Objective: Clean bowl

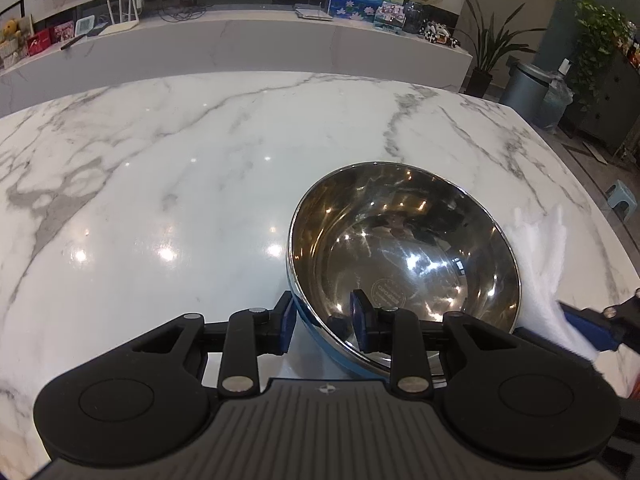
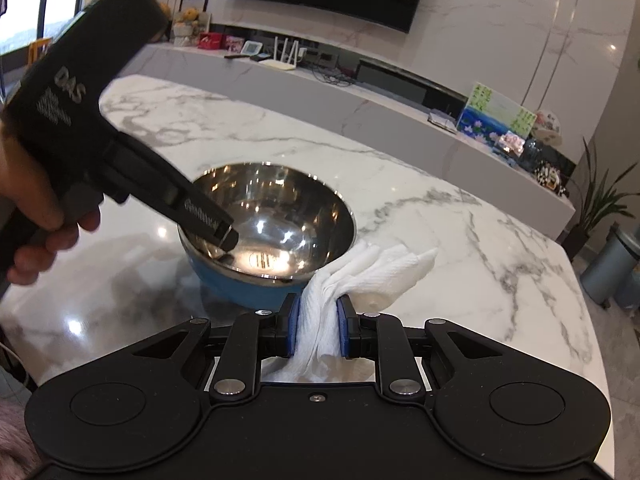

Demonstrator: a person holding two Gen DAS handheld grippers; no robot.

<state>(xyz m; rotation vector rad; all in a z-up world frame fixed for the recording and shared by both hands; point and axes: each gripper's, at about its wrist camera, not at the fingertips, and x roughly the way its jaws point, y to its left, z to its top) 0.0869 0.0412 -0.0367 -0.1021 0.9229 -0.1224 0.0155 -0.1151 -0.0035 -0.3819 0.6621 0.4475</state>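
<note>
only right view shows hand (image 2: pixel 36 208) | left gripper (image 1: pixel 325 320) clamps bowl (image 1: pixel 404 248) rim | right gripper (image 2: pixel 318 326) pinches towel (image 2: pixel 360 272) (crumpled)

The bench (image 1: pixel 160 184) lies bare across the left and upper part of the left wrist frame, so passage is open there. At lower right the way is taken up by the bowl (image 1: pixel 404 248), its near rim straddled by the left gripper (image 1: pixel 323 320). Just right of the bowl, room is blocked by the paper towel (image 2: pixel 360 276) clamped in the right gripper (image 2: pixel 316 326).
</note>
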